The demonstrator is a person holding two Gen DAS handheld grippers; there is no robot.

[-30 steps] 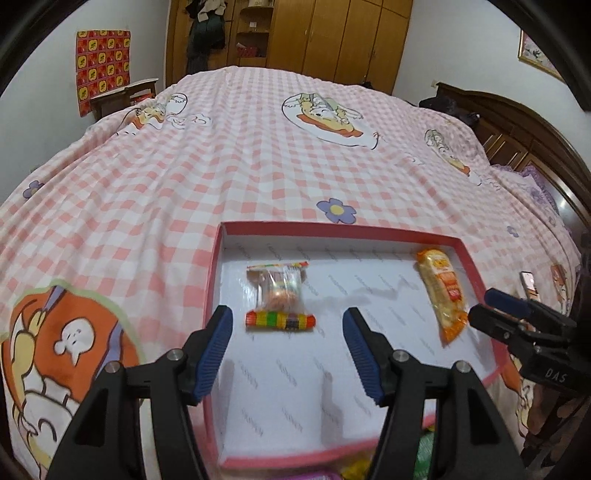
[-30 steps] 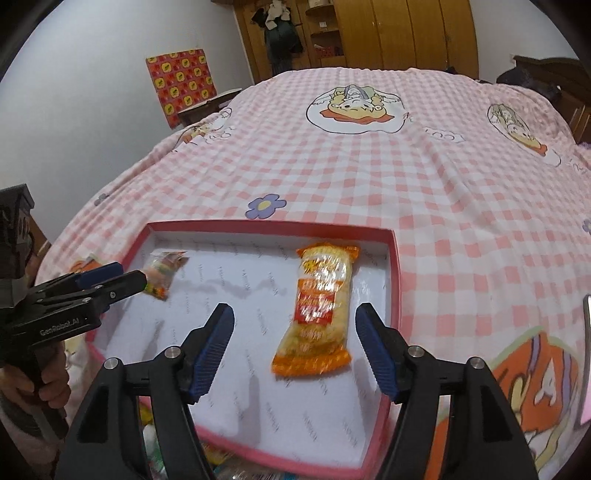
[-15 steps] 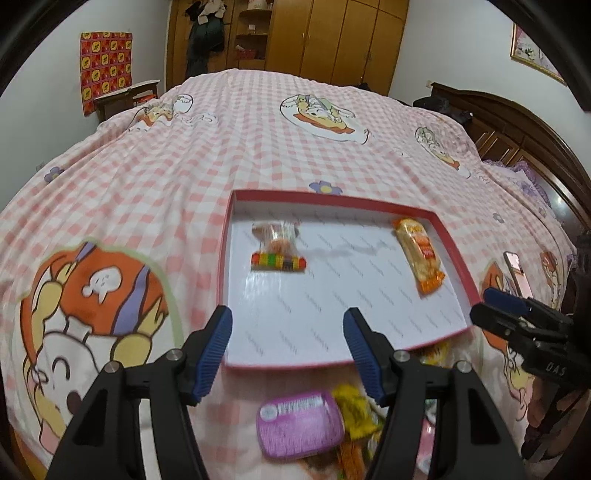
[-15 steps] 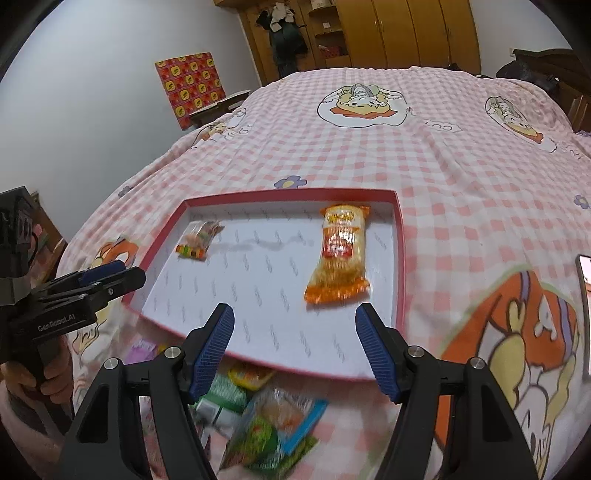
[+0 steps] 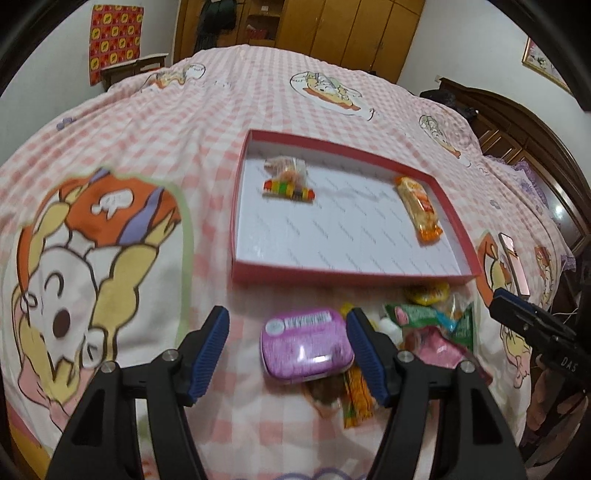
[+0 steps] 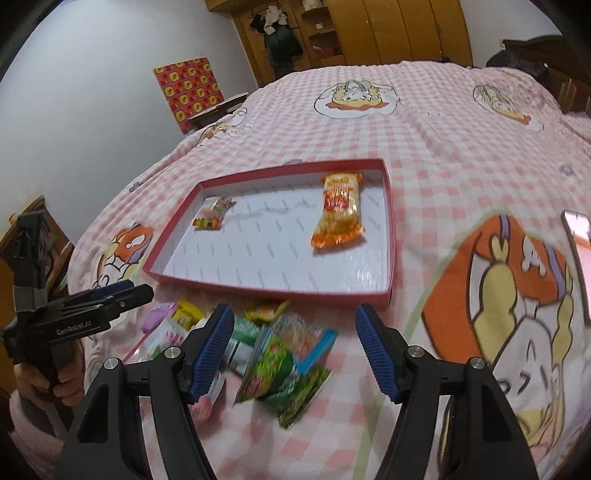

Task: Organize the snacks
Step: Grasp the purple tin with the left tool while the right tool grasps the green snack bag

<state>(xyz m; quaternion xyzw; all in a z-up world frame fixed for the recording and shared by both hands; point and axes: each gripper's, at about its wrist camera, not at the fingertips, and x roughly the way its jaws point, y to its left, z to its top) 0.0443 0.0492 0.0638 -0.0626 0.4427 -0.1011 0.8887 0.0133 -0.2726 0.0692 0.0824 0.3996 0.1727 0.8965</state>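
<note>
Pink-checked bedspread [image 5: 207, 122] is carrying everything. Red-rimmed tray [image 5: 343, 275] with white floor is sitting flat on it, holding two snacks: small clear candy bag [image 5: 288, 177] with rainbow strip lying near far left corner, orange wafer pack [image 5: 419, 208] lying lengthwise near right wall, well apart from each other.

Loose snack pile [image 6: 277, 350] is lying on bedspread just in front of tray's near wall. Purple tin [image 5: 306, 343] is sitting at pile's left end; green packets [image 6: 275, 365], a yellow packet [image 5: 428, 293] and a pink packet [image 5: 437, 349] are overlapping beside it.

Left tongs [image 5: 286, 349] are hovering wide open over the pile, gripping nothing, purple tin showing between the blue pads [image 5: 208, 354], nearer the right one. Right tongs [image 6: 295, 352] are also gaping wide, empty, green packets lying between the pads, contact not clear through blur.

Phone [image 5: 513, 264] is lying on bedspread right of tray. Wooden wardrobe [image 5: 332, 33] is standing behind the bed.
</note>
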